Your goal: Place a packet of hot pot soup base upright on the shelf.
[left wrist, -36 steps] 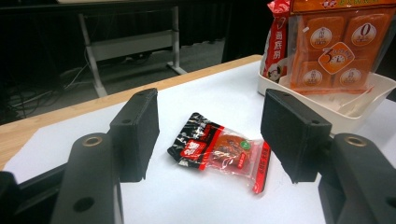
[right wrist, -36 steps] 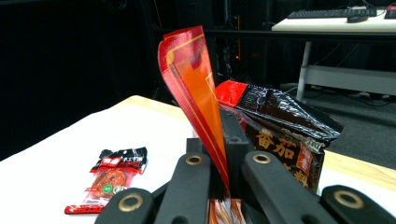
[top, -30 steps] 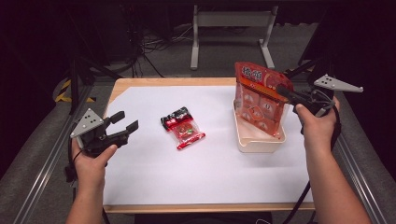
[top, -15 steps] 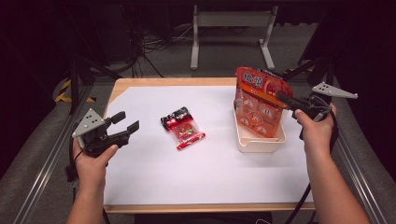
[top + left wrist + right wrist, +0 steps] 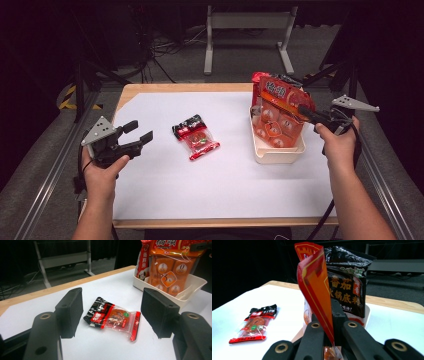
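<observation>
High view: right tongs (image 5: 305, 111) clamp orange pouch (image 5: 278, 117) standing in tray (image 5: 276, 153).

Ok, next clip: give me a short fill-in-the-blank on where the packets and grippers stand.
1. The right gripper is shut on the orange ____.
2. The orange packet stands in the white ____.
3. The jaws of the left gripper stand ____, with nothing between them.
4. The small packet lies flat on the white ____.

Missing words: packet; tray; open; sheet
</observation>
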Available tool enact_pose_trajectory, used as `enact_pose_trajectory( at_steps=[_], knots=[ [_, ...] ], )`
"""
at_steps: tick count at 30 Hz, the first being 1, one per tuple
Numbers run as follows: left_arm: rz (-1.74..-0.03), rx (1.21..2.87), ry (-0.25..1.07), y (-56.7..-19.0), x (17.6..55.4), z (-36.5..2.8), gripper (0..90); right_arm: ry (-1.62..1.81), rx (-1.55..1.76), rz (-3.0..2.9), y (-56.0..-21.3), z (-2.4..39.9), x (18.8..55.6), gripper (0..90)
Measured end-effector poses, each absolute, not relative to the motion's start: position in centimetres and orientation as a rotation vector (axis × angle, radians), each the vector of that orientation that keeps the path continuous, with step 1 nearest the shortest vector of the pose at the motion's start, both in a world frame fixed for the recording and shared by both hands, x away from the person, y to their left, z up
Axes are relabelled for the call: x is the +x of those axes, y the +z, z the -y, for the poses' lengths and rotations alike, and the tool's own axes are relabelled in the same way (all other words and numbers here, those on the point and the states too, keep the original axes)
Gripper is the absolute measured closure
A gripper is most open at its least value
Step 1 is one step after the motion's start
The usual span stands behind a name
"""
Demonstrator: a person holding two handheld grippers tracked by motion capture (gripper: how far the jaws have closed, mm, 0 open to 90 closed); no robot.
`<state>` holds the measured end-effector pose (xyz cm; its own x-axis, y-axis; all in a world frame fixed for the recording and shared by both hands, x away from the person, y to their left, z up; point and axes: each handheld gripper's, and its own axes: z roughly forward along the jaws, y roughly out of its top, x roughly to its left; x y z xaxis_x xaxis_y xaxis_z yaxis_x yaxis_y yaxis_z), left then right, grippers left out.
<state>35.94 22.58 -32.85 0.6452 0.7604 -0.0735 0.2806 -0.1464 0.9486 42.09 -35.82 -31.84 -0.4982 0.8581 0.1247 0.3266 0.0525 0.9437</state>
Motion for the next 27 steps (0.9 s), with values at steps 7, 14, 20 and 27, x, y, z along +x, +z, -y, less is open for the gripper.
enact_pose_trajectory(
  at_steps=[7, 14, 20, 27],
  knots=[
    [-0.847, 1.726, 0.511, -32.9, 36.1, -22.3, 33.4, 1.420, 1.207, -1.847, -32.0, 36.1, 42.2, 88.3],
    [-0.838, 1.729, 0.451, -33.0, 36.4, -22.2, 34.0, 1.422, 1.203, -1.828, -32.1, 36.3, 41.9, 78.1],
    [-0.848, 1.750, 0.449, -33.2, 36.6, -21.9, 33.1, 1.369, 1.157, -1.788, -32.0, 36.2, 41.3, 62.0],
    [-0.851, 1.742, 0.427, -33.2, 37.1, -21.7, 31.1, 1.398, 1.136, -1.751, -31.3, 36.9, 40.0, 54.3]
  ],
)
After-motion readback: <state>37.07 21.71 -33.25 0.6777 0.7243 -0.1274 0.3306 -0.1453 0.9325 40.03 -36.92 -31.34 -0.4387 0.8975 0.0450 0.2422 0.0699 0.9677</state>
